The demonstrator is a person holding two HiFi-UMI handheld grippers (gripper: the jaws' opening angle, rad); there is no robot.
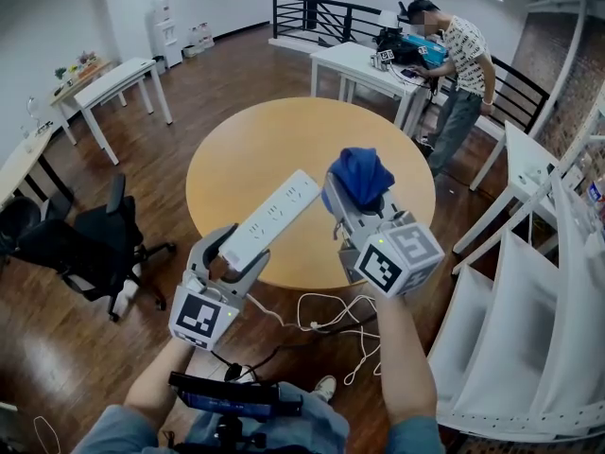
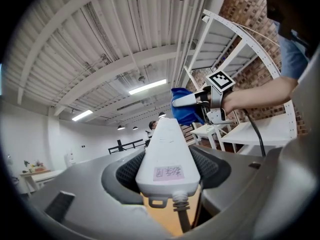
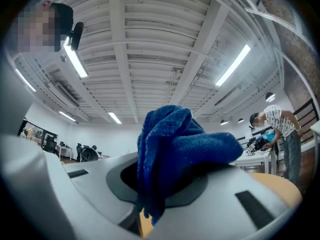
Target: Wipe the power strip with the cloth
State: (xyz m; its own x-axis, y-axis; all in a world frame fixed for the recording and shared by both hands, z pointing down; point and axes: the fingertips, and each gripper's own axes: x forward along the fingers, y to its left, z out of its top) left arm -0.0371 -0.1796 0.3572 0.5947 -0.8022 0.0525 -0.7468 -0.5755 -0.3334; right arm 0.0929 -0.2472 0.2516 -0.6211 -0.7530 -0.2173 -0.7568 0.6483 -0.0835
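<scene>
The left tongs (image 1: 236,253) clamp the cord end of the strip (image 1: 276,212). They hold it up in the air over the round worktop (image 1: 284,135), and it slants up and away. The right tongs (image 1: 352,206) pinch a bunched blue cloth (image 1: 361,173) just beside the far end of the strip. I can't quite tell if the two touch.

The strip is long, white and hard. It has a row of sockets on top and a small pink label (image 2: 168,172) near the cord (image 1: 331,315). It is stiff and looks light, but smooth plastic can slip. Held at one end, it may tip when pushed, so a firm hold by the cord end seems best and leaves the top free. The cord hangs down toward the floor and may tug. The cloth is soft and floppy, so it should fold around the edges
</scene>
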